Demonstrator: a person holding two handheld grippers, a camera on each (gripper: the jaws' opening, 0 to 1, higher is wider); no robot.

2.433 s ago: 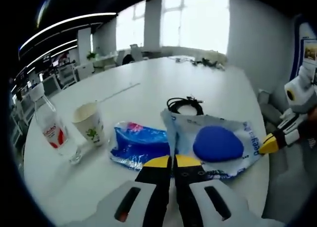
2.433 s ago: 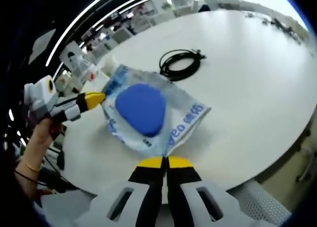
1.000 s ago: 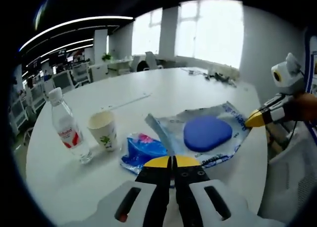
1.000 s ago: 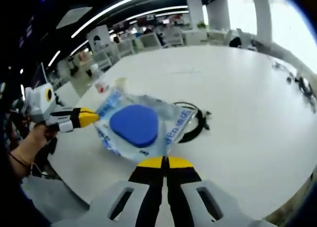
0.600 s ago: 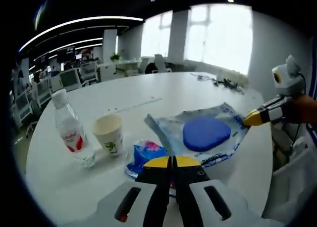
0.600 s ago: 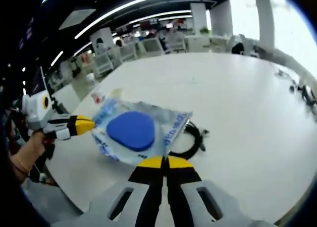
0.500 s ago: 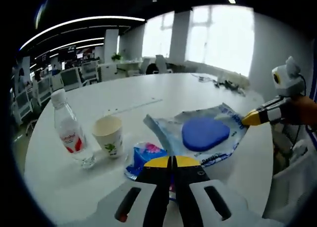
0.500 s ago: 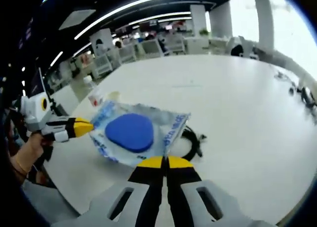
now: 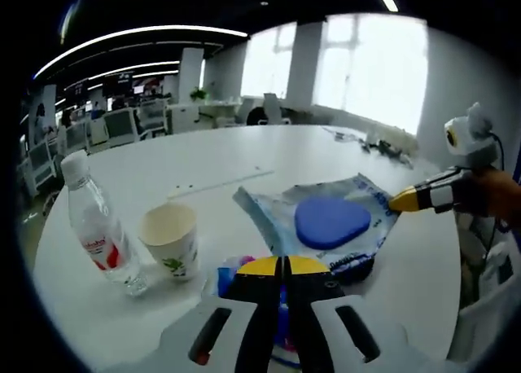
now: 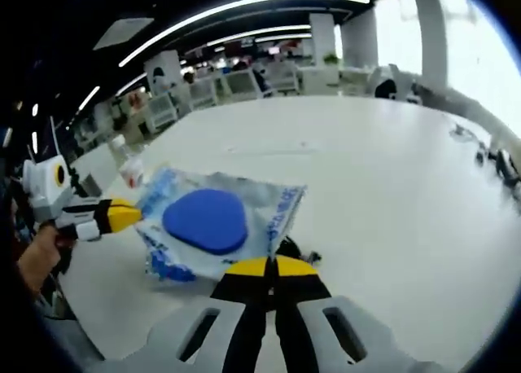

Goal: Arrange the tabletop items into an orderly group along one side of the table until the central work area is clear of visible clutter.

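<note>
A clear printed plastic bag with a blue oval pad inside hangs stretched between both grippers, just above the white table. My left gripper is shut on its near corner. My right gripper comes in from the right, shut on the far corner. In the right gripper view the same bag and pad run from my right gripper to the left gripper. A blue and pink packet lies under the left jaws.
A water bottle and a paper cup stand left of the bag. A coiled black cable lies under the bag's near edge. Small dark items sit at the table's far end. Office desks and chairs stand beyond.
The two grippers have carried the bag between them toward the bottle and cup. It now hangs over the cable and the blue packet. Both jaws stayed shut.
</note>
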